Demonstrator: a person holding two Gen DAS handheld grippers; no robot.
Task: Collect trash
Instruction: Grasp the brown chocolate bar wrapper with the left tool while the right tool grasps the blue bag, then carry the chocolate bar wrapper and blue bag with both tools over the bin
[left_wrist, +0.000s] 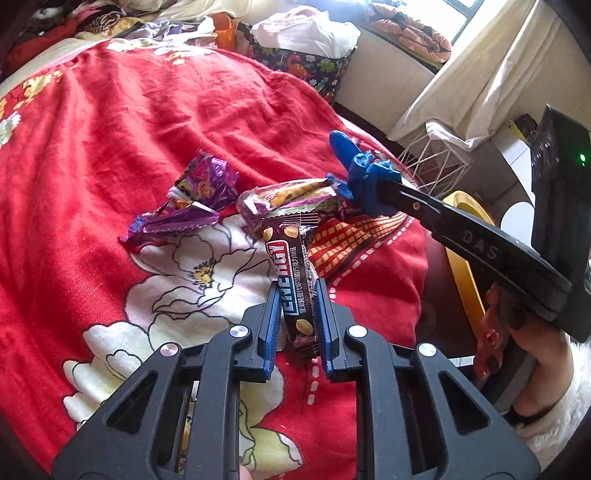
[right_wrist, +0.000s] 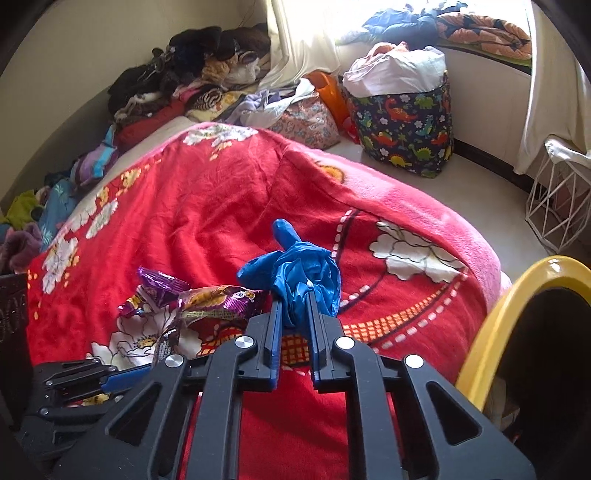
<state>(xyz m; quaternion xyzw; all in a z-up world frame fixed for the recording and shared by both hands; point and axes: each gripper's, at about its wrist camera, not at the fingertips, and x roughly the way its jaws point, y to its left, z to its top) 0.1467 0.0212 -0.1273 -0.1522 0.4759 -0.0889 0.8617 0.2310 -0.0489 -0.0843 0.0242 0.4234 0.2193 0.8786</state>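
Note:
My left gripper (left_wrist: 297, 291) is shut on a brown snack-bar wrapper (left_wrist: 295, 273) and holds it upright above the red flowered blanket (left_wrist: 147, 129). My right gripper (right_wrist: 293, 306) is shut on a crumpled blue glove (right_wrist: 295, 273); it also shows in the left wrist view (left_wrist: 364, 177), coming in from the right. Two purple wrappers lie on the blanket: one on the left (left_wrist: 192, 199), one behind the brown wrapper (left_wrist: 291, 199). They also show in the right wrist view (right_wrist: 218, 299), left of the glove.
A yellow-rimmed bin (right_wrist: 517, 310) stands beside the bed at the right. A white wire basket (right_wrist: 557, 199) and a dinosaur-print bag (right_wrist: 406, 125) stand on the floor beyond. Piled clothes (right_wrist: 192, 74) lie at the bed's far end.

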